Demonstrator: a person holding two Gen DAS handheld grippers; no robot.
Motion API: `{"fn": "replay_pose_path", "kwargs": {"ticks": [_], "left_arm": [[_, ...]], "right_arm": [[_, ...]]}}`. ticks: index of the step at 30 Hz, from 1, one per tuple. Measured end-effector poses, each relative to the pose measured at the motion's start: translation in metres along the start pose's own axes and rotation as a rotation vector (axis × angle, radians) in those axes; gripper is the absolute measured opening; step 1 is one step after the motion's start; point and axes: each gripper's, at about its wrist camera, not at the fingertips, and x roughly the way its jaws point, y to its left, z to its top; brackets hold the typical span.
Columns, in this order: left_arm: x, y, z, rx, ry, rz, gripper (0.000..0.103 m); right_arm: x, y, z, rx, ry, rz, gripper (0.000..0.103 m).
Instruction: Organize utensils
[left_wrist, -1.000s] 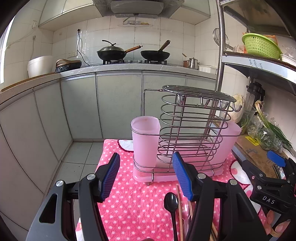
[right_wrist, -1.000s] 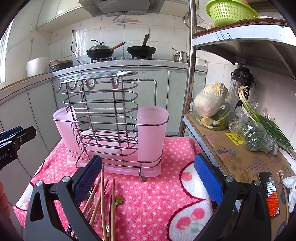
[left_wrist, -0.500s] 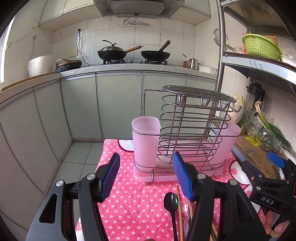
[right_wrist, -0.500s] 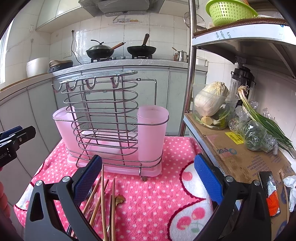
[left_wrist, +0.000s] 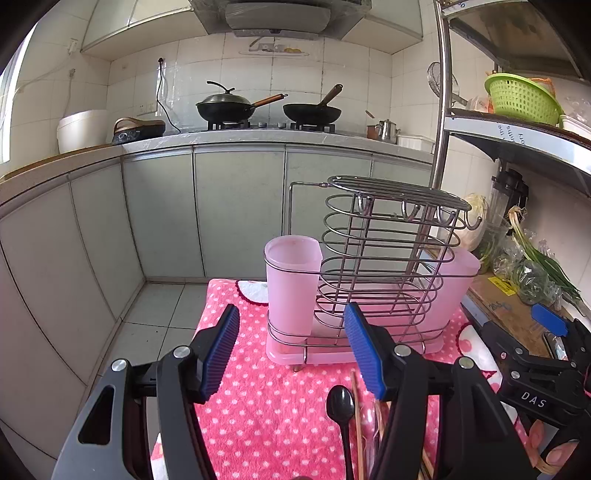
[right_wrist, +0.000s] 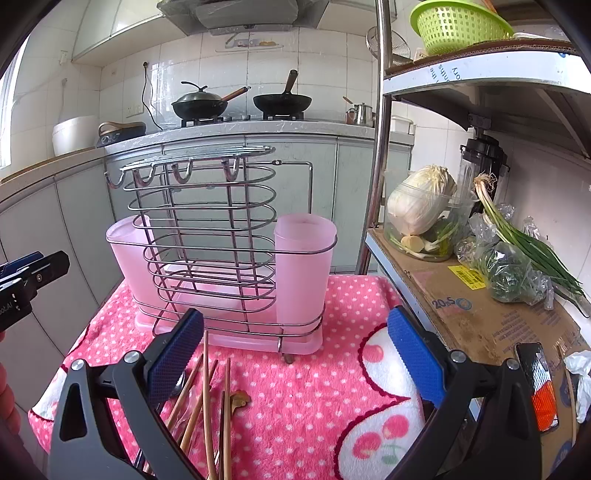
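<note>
I've got the chopsticks (right_wrist: 207, 402) lying flat on the pink dotted cloth (right_wrist: 295, 398) just in front of the wire utensil rack (right_wrist: 207, 236), long axes running from me toward the rack and tips fanned slightly at its base, with the black spoon (left_wrist: 341, 410) beside them, bowl end toward the rack. My left gripper (left_wrist: 291, 350) and right gripper (right_wrist: 295, 354) both hang above the cloth with fingers spread wide, nothing between them. Nothing has shifted from half a second ago, utensils and both grippers sit just as they did.
</note>
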Motion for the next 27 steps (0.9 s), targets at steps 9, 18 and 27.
{"fn": "replay_pose_path", "kwargs": {"ticks": [9, 18, 27], "left_arm": [[-0.0019, 0.0005, -0.0008, -0.005, -0.004, -0.001, 0.059], [-0.0029, 0.0006, 0.0000, -0.005, -0.006, -0.003, 0.059], [-0.0051, 0.0022, 0.0014, -0.010, -0.011, -0.004, 0.059]], "right_arm": [[-0.0024, -0.0006, 0.0021, -0.001, -0.007, 0.002, 0.100], [-0.0024, -0.0006, 0.0029, -0.002, -0.008, 0.002, 0.100], [-0.0045, -0.0009, 0.0045, 0.002, -0.017, 0.002, 0.100]]}}
